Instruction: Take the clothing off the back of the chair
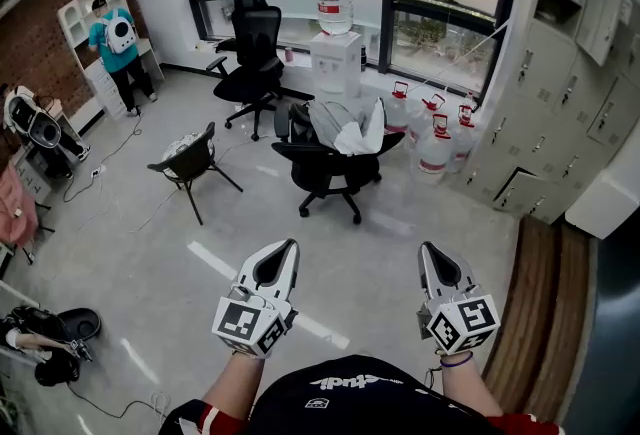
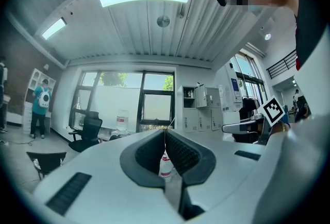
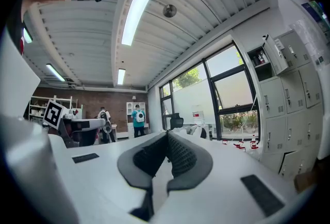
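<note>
The clothing - grey and white, slumped over the back of the black chair - looked light and limp; a pinch on a bunched top fold should lift it. The left gripper and right gripper hung well short, jaws closed, empty.

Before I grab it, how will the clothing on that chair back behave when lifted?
The clothing hangs in loose folds over the chair, so it is probably floppy and will sag. It looks light for its bulk. The chair seems wheeled, so a sideways tug might roll it.
</note>
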